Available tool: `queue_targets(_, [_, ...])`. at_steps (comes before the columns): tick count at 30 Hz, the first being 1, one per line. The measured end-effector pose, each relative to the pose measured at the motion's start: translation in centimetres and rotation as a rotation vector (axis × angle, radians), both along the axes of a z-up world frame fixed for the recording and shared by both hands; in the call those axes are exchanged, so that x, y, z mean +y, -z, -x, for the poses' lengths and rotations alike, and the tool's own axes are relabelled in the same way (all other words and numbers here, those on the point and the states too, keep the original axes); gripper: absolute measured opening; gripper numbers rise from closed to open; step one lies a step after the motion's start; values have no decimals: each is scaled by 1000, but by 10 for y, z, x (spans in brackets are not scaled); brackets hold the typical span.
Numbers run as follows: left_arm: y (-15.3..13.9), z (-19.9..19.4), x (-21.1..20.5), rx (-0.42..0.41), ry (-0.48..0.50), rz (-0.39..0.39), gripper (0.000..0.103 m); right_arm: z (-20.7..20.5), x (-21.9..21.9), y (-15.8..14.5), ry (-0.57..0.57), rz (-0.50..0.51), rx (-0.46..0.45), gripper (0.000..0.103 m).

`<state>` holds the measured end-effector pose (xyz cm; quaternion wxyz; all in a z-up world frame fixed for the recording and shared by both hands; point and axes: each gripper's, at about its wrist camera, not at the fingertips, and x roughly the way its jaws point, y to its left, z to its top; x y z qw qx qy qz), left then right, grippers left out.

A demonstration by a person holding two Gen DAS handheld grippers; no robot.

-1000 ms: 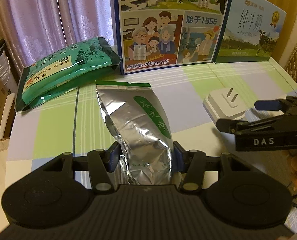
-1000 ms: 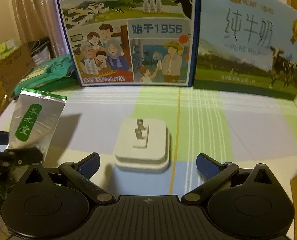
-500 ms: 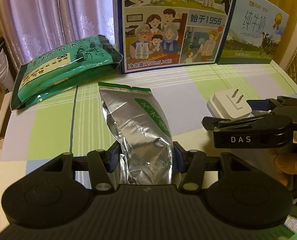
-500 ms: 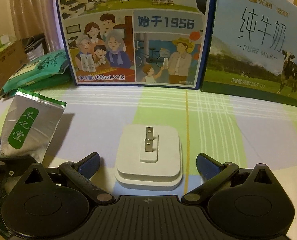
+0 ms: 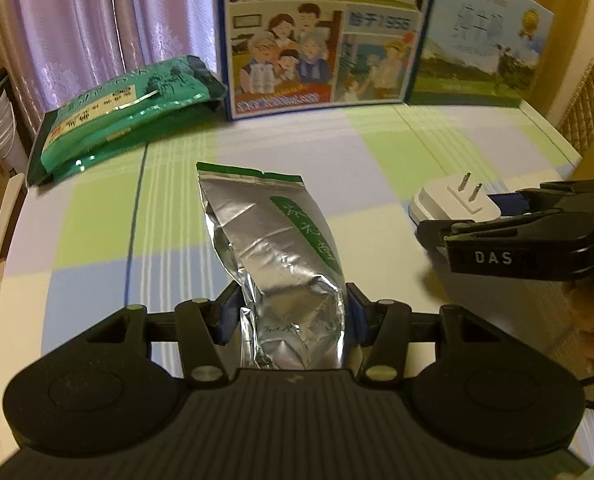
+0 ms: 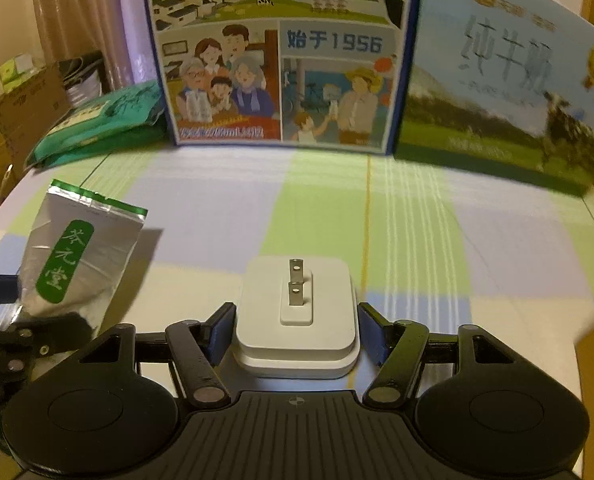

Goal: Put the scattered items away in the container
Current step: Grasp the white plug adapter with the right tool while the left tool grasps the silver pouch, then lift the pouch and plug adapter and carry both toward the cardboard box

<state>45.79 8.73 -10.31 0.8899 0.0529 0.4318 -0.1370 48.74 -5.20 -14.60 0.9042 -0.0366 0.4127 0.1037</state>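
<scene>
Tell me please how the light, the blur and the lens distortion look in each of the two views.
Left wrist view: warm dim light, glare on the crinkled silver pouch, text on the milk carton smeared, table edge bowed by the fisheye. Right wrist view: white plug adapter fairly sharp, pure milk box motion-blurred, the pouch throws a soft shadow to its right.

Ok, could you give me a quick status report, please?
Left gripper shut on silver foil tea pouch. Right gripper shut on white plug adapter. Nothing in the way.
</scene>
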Motion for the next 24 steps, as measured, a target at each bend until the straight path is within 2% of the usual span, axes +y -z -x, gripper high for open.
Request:
queue_targets(6, [-14, 55, -12, 12, 25, 28, 48, 56, -18, -13, 2, -24, 65, 62])
queue_targets(12, [-30, 122, -26, 17, 50, 39, 48, 123, -39, -32, 13, -54, 79, 62])
queue_targets(15, [-42, 157, -31, 0, 67, 11, 48, 158, -51, -44, 17, -58, 62, 62])
queue_targets(18, [-53, 189, -29, -4, 61, 36, 48, 189, -63, -58, 19, -71, 55, 62])
queue_targets(21, [-65, 217, -30, -31, 61, 18, 48, 219, -70, -81, -2, -54, -15, 62])
queue_targets(24, [-76, 239, -31, -51, 53, 36, 48, 249, -77, -92, -8, -70, -51, 62])
